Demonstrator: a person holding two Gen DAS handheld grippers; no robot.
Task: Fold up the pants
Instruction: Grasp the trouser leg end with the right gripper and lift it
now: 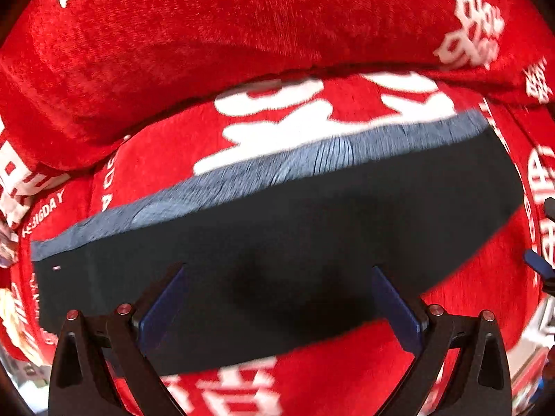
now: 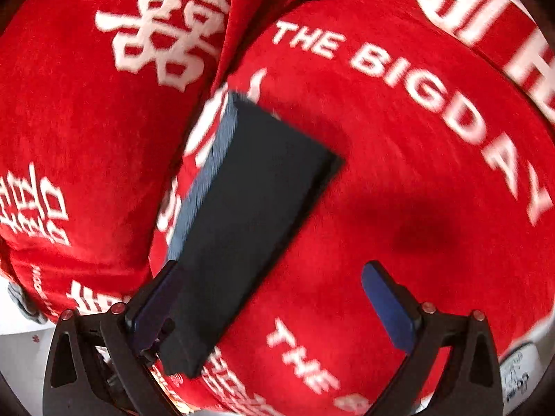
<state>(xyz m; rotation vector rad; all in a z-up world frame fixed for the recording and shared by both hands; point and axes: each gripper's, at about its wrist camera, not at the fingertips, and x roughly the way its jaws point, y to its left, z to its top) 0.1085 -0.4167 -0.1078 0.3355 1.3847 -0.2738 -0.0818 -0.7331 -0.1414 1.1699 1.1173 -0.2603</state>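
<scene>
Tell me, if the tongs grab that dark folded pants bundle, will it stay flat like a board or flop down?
Probably flop. The pants are soft cloth, folded into a long strip on the red blanket, so the ends would likely droop. The layers showing along one edge might slide apart. It looks thin, so probably light. Both tongs, left and right, are open.

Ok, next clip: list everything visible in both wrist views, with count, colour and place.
Pants: one, dark navy with a grey-blue ribbed waistband, folded into a long strip lying flat on the blanket.
Blanket: one, red plush with white lettering, covering the surface and bunched into a thick roll behind the pants.
Left gripper: one, black with blue pads, open above the pants.
Right gripper: one, black with blue pads, open at the strip's near end.
</scene>
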